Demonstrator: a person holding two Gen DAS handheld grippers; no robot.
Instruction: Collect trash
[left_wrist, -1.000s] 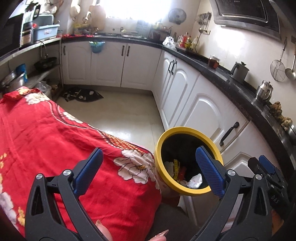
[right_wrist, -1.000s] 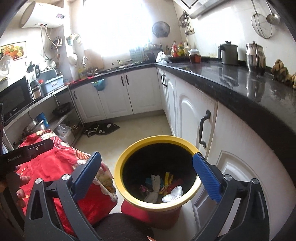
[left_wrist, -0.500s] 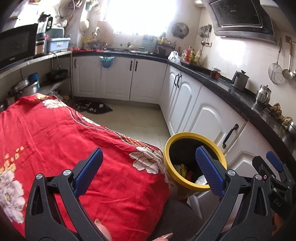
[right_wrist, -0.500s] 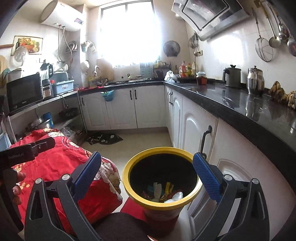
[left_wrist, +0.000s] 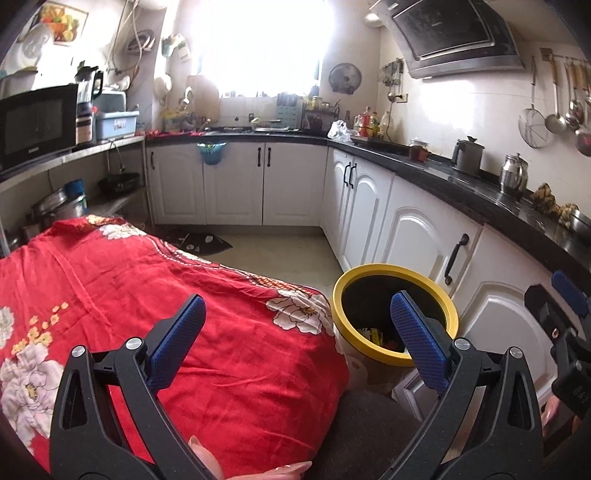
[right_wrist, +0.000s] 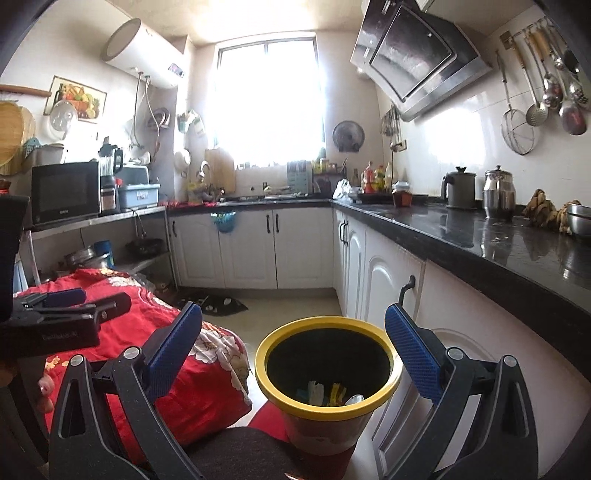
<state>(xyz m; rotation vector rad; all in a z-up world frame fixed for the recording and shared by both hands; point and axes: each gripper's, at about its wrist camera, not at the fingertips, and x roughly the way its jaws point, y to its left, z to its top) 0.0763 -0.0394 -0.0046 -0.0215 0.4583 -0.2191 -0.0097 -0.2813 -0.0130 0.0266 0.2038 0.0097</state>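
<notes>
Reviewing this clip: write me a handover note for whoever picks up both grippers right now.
Left gripper: open, empty, above the red floral cloth.
Right gripper: open, empty, pointed at the bin.
Bin: yellow rim, on the floor between the cloth and the white cabinets, with several scraps of trash at its bottom.
Done: some trash is binned.
Left: no loose trash shows on the cloth in either view; check elsewhere before stopping.

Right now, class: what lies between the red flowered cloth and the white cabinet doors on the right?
The yellow-rimmed trash bin, with scraps inside, stands between the red flowered cloth and the white cabinet doors; the right wrist view shows it best.
</notes>
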